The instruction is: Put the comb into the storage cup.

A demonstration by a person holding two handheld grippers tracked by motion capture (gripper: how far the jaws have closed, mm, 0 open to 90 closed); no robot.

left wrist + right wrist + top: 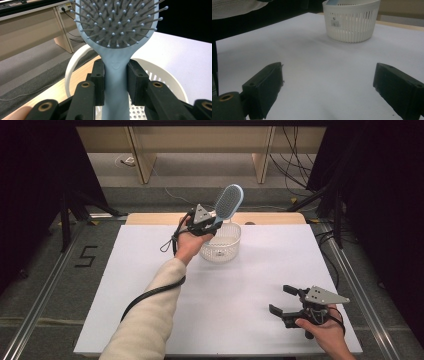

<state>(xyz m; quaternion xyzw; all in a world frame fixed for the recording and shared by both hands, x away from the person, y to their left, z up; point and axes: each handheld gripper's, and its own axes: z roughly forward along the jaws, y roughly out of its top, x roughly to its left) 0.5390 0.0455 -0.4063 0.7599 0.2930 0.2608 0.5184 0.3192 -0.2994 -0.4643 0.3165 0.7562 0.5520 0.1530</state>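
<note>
Hairbrush [229,200] above white basket [221,249]

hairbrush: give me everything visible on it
The hairbrush is a light blue paddle brush that looks like plastic, with an oval head, a grey perforated pad and grey ball-tipped bristles. The left gripper holds it by the handle just below the head, a black pad pressed to each side. In the high view it is raised above the white slotted basket, head up and tilted away to the right. The handle's lower end is hidden, so contact with the basket cannot be told.
</note>
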